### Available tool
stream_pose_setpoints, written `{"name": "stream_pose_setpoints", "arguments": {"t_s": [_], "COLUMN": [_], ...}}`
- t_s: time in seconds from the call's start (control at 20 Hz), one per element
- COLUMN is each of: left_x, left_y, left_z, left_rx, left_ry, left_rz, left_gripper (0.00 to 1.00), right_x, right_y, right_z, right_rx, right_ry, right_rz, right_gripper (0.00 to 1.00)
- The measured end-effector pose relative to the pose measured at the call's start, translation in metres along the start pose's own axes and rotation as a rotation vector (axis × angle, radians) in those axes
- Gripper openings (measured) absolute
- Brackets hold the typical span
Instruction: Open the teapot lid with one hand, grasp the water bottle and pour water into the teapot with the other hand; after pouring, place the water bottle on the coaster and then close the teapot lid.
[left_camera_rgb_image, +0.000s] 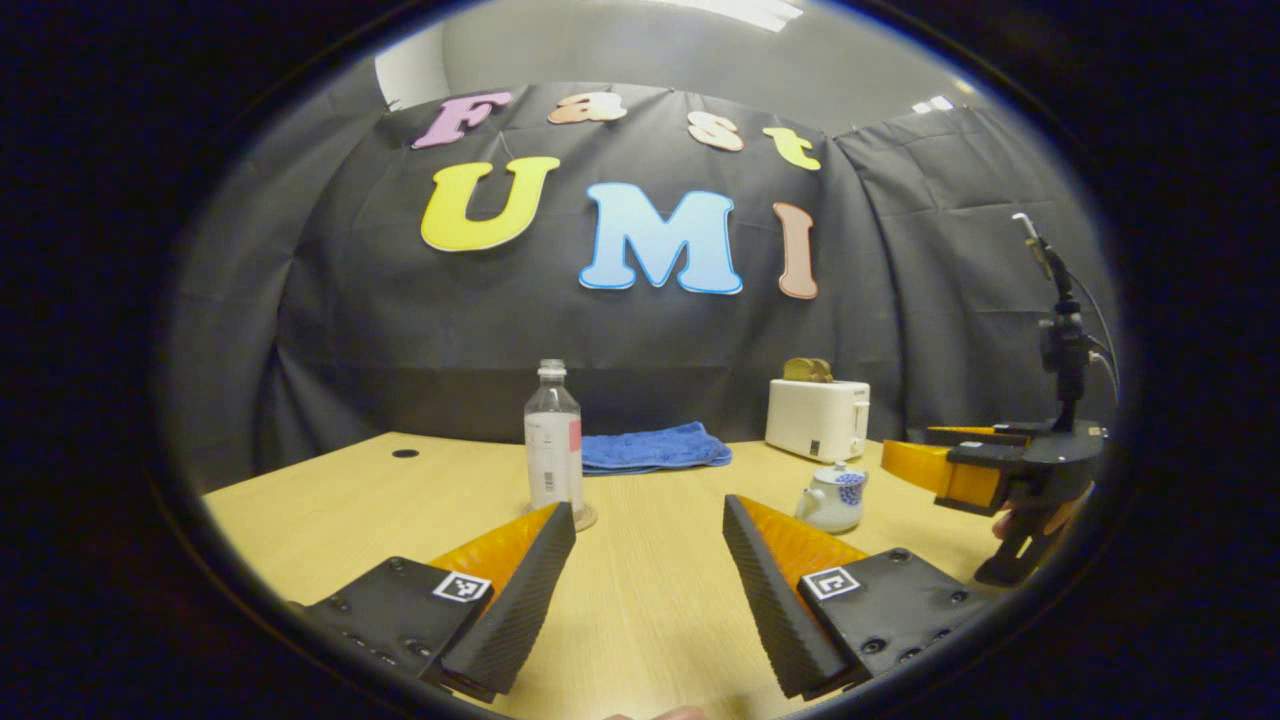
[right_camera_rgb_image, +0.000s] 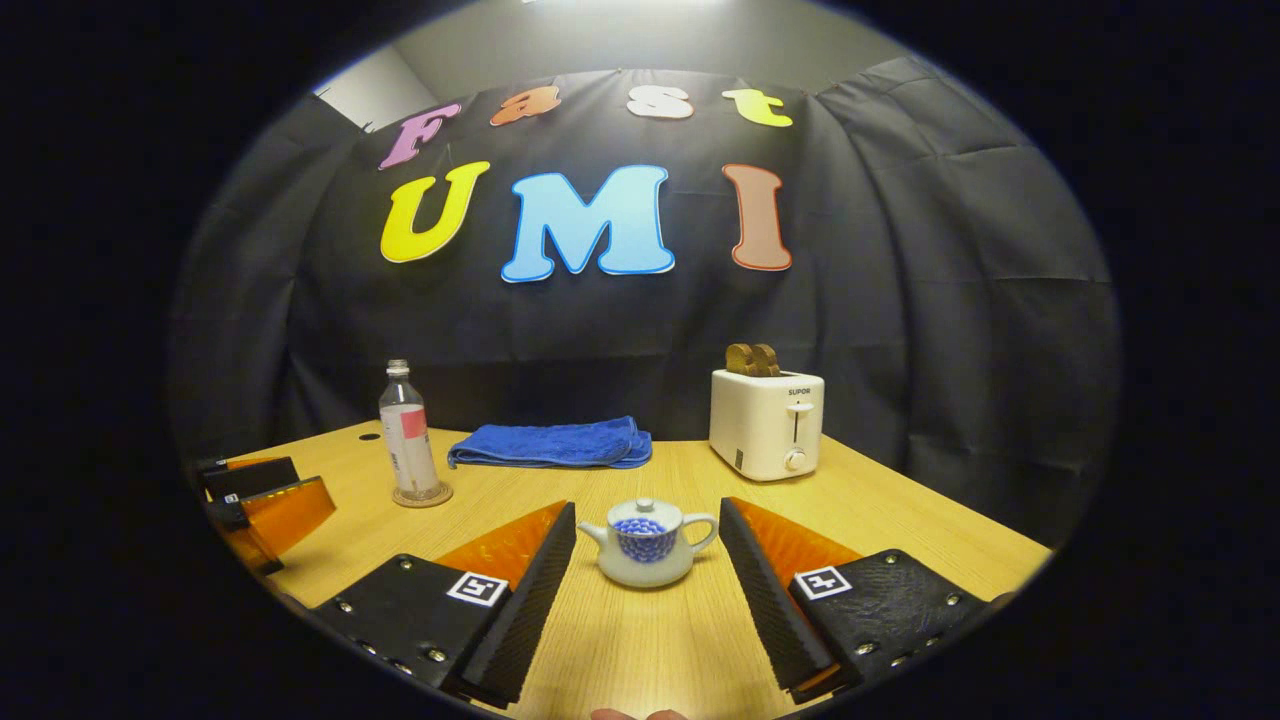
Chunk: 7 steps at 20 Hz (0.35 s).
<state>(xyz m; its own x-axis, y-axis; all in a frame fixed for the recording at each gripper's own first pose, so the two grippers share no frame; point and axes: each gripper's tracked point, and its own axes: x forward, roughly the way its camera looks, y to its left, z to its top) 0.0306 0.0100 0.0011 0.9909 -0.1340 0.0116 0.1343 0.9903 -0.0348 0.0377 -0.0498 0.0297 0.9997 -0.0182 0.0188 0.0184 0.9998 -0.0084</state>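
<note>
While the pale wooden counter (right_camera_rgb_image: 900, 520) spreads across the lower half of both views, the black cloth wall rises behind it and takes up the upper part of each frame.

A cream toaster (right_camera_rgb_image: 766, 423) with brown slices poking out of its top stands right of centre in the right gripper view; in the left gripper view it sits at centre right (left_camera_rgb_image: 818, 418), near the wall. A folded blue towel (right_camera_rgb_image: 552, 444) lies at the back of the counter, left of the toaster, and shows just right of the bottle in the left gripper view (left_camera_rgb_image: 655, 448).

The left hand-held gripper (left_camera_rgb_image: 648, 560) is at the bottom of its own view with its jaws spread wide and nothing between them; it also appears at the left edge of the right gripper view (right_camera_rgb_image: 262, 505). The right hand-held gripper (right_camera_rgb_image: 647, 565) is likewise wide open at the bottom of its view, its jaws standing to either side of the teapot and apart from it. It shows at the right edge of the left gripper view (left_camera_rgb_image: 930, 468), held by a hand (left_camera_rgb_image: 1030, 520).

The clear water bottle (left_camera_rgb_image: 553, 447) stands upright on a round coaster (left_camera_rgb_image: 585, 517), just above the left finger in the left gripper view, and at centre left in the right gripper view (right_camera_rgb_image: 406, 432).

The small white teapot (right_camera_rgb_image: 650, 543) with a blue pattern sits on the counter with its lid (right_camera_rgb_image: 646, 510) on, at lower centre in the right gripper view and lower right of centre in the left gripper view (left_camera_rgb_image: 832, 497).
</note>
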Motion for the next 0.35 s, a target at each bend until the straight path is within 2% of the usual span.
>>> {"name": "stream_pose_setpoints", "arguments": {"t_s": [0.15, 0.25, 0.35], "left_x": [-0.011, -0.011, -0.014], "left_y": [-0.014, -0.024, -0.031], "left_z": [-0.003, 0.004, -0.008], "left_rx": [0.032, 0.034, 0.031], "left_ry": [-0.006, -0.032, 0.01], "left_rz": [0.042, 0.046, 0.044], "left_gripper": [1.0, 1.0, 1.0], "right_x": [-0.023, -0.03, -0.029], "right_y": [0.013, 0.026, 0.034], "right_z": [-0.003, -0.009, -0.022], "right_rx": [-0.031, -0.055, -0.041], "right_ry": [-0.042, -0.047, -0.011], "right_rz": [-0.024, -0.004, 0.026], "right_gripper": [0.91, 0.92, 0.92]}}
